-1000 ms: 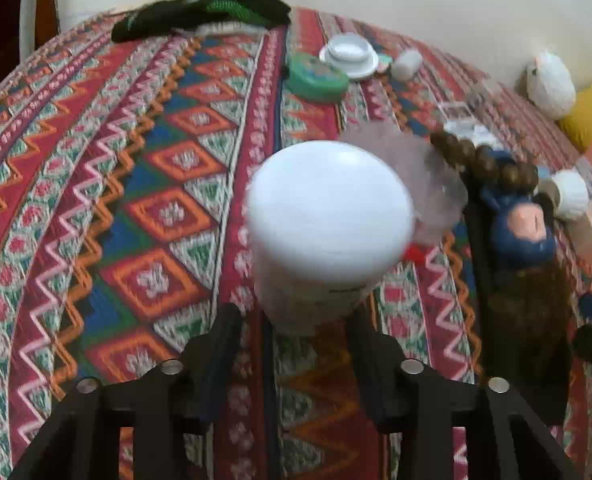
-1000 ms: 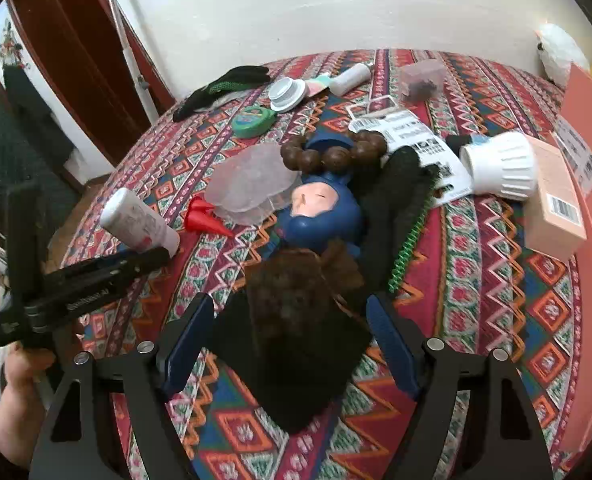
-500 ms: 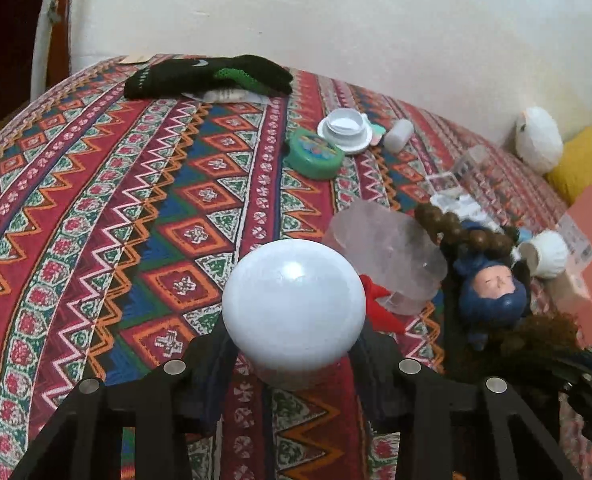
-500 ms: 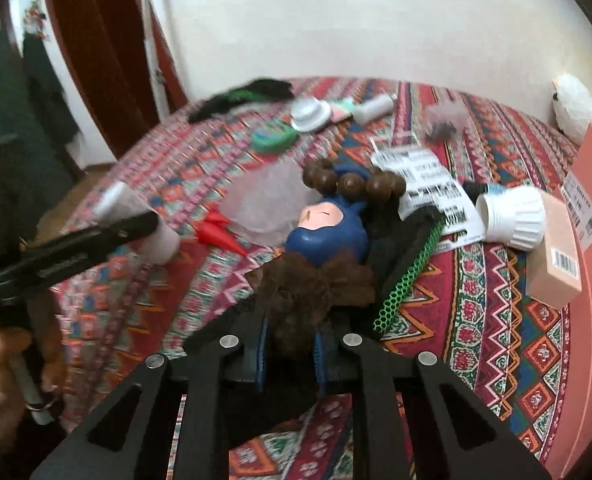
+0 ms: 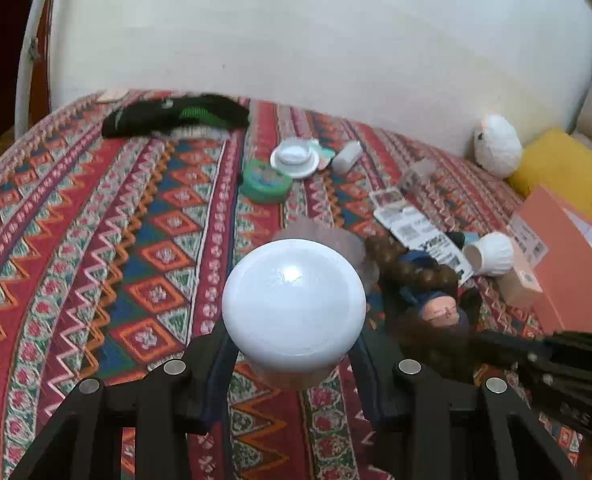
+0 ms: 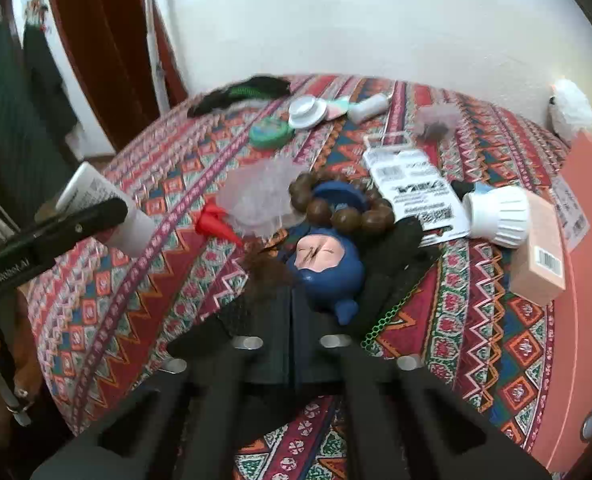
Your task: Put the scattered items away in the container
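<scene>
My left gripper [image 5: 293, 340] is shut on a white bottle [image 5: 293, 304], held off the patterned cloth with its round cap facing the camera. The right wrist view shows that bottle [image 6: 103, 208] at the left, tilted in the left gripper's black finger. My right gripper [image 6: 296, 308] is shut on a brown furry tuft [image 6: 265, 270] beside a blue doll head [image 6: 330, 266] and black cloth [image 6: 392, 264]. A salmon box [image 6: 584, 280] stands at the right edge, and the left wrist view shows the box [image 5: 568, 272] too.
Brown wooden beads [image 6: 336, 210], clear plastic [image 6: 259, 192], a red cone [image 6: 213, 224], paper labels [image 6: 416, 188], a white ribbed cup [image 6: 496, 216] and a small carton [image 6: 538, 256] lie mid-table. Farther back are a green tin [image 5: 265, 180], white lid [image 5: 295, 156] and black-green sock [image 5: 175, 118].
My right gripper went from open around the brown tuft to shut on it. My left gripper has raised the white bottle off the cloth.
</scene>
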A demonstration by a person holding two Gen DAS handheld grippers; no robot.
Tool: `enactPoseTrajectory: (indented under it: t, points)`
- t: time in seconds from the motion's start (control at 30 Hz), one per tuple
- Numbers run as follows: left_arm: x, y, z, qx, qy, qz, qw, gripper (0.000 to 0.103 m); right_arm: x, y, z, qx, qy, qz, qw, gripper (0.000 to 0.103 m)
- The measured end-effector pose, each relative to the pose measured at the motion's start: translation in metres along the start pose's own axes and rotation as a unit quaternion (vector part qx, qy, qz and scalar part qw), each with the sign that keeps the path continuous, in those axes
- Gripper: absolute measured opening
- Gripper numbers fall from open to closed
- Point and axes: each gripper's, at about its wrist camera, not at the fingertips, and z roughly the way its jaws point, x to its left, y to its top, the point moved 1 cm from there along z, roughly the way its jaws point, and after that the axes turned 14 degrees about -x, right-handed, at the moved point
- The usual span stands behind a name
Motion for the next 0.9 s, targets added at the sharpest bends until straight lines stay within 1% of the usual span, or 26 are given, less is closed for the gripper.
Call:
enactPoseTrajectory:
  t: [0.07,0.13,0.17,0.2,0.23,0.3,0.33,0.37,0.4,0.47,0.6,0.73,0.9]
  points:
    - [0.001,-0.002,0.003,0.007,0.001,-0.004,1.0,0.045,0.001,-0.004,0.006,0.012,-0.002,-0.01,1.0,0.0]
    - [0.002,-0.003,0.006,0.011,0.002,-0.004,0.9999,0.045,0.002,-0.008,0.013,0.023,-0.004,-0.02,1.0,0.003]
    - [0.003,-0.004,0.007,0.012,0.003,-0.004,0.9999,0.045,0.003,-0.01,0.016,0.029,-0.005,-0.025,0.999,0.018]
    - [0.004,-0.005,0.007,0.013,0.004,-0.005,0.9999,0.045,0.004,-0.012,0.019,0.035,-0.006,-0.03,0.999,0.048]
    - [0.004,-0.006,0.007,0.014,0.004,-0.006,0.9999,0.045,0.004,-0.014,0.023,0.041,-0.007,-0.035,0.999,0.055]
    - [0.005,-0.006,0.009,0.016,0.004,-0.008,0.9998,0.045,0.004,-0.019,0.031,0.055,-0.008,-0.039,0.998,0.045]
    - [0.005,-0.006,0.009,0.017,0.004,-0.009,0.9998,0.045,0.001,-0.021,0.035,0.06,-0.008,-0.034,0.998,0.042]
    - [0.005,-0.007,0.009,0.017,0.003,-0.008,0.9998,0.045,0.0,-0.021,0.036,0.058,-0.006,-0.031,0.998,0.022]
    - [0.004,-0.007,0.01,0.018,0.002,-0.008,0.9998,0.045,0.0,-0.019,0.034,0.052,0.0,-0.026,0.998,0.015]
    - [0.003,-0.007,0.009,0.017,0.0,-0.007,0.9998,0.045,0.003,-0.012,0.027,0.032,0.008,-0.029,0.999,0.008]
    - [0.002,-0.005,0.007,0.013,-0.003,-0.007,0.9999,0.045,0.02,0.003,-0.001,-0.019,0.037,-0.041,0.998,0.007]
    - [0.0,-0.001,0.0,0.007,-0.008,-0.01,0.9999,0.045,0.034,0.012,-0.02,-0.045,0.052,-0.051,0.996,0.007]
    - [-0.008,0.01,-0.018,-0.012,-0.02,-0.013,0.9997,0.045,0.051,0.022,-0.043,-0.076,0.066,-0.065,0.993,0.007]
